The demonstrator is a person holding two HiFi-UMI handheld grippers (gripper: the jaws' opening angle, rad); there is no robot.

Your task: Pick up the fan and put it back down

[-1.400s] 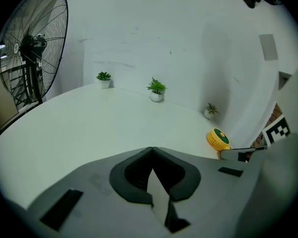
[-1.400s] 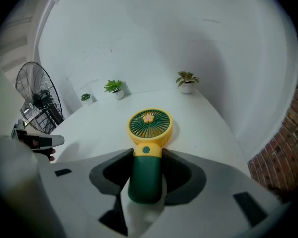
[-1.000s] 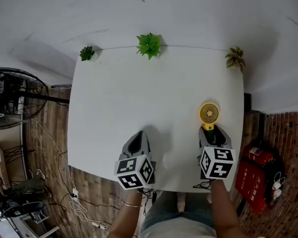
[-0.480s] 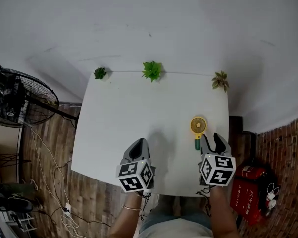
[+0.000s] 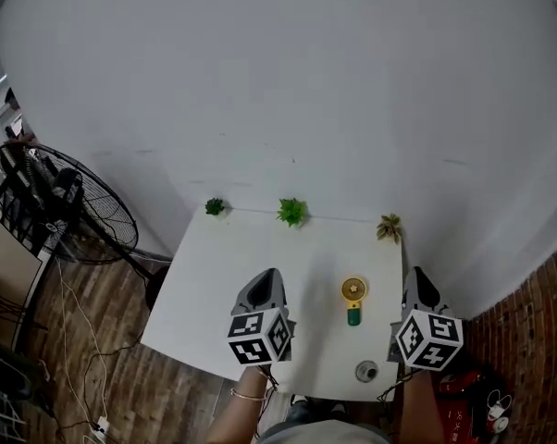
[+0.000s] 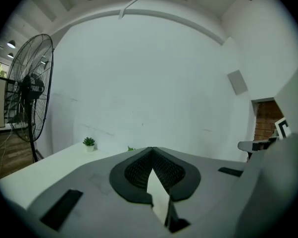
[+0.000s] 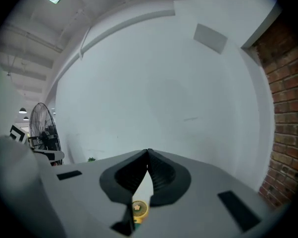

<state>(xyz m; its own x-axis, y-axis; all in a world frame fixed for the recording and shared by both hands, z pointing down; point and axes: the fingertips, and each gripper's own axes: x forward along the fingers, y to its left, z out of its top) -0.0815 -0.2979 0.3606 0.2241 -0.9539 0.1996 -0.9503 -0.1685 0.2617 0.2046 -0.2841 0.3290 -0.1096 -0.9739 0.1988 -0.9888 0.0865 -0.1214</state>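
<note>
The small yellow fan [image 5: 352, 290] with a green handle lies flat on the white table [image 5: 225, 271], right of centre, its head pointing to the far side. My right gripper [image 5: 415, 272] hovers to the right of it, off the table's right edge, shut and holding nothing. In the right gripper view the fan [image 7: 139, 208] shows low down through the gap behind the closed tips of the right gripper [image 7: 148, 151]. My left gripper [image 5: 267, 273] is held over the table left of the fan, also shut and empty; its tips meet in the left gripper view [image 6: 150, 148].
Three small potted plants [image 5: 215, 206] [image 5: 291, 212] [image 5: 389, 227] line the table's far edge by the white wall. A small round grey object [image 5: 365, 371] sits near the front edge. A big floor fan [image 5: 70, 206] stands to the left, and red gear [image 5: 464, 384] lies on the floor to the right.
The right gripper was at the fan's handle, opened and drew back, and is now shut and off to the right. The fan stays on the table. The head view has pulled up and back.
</note>
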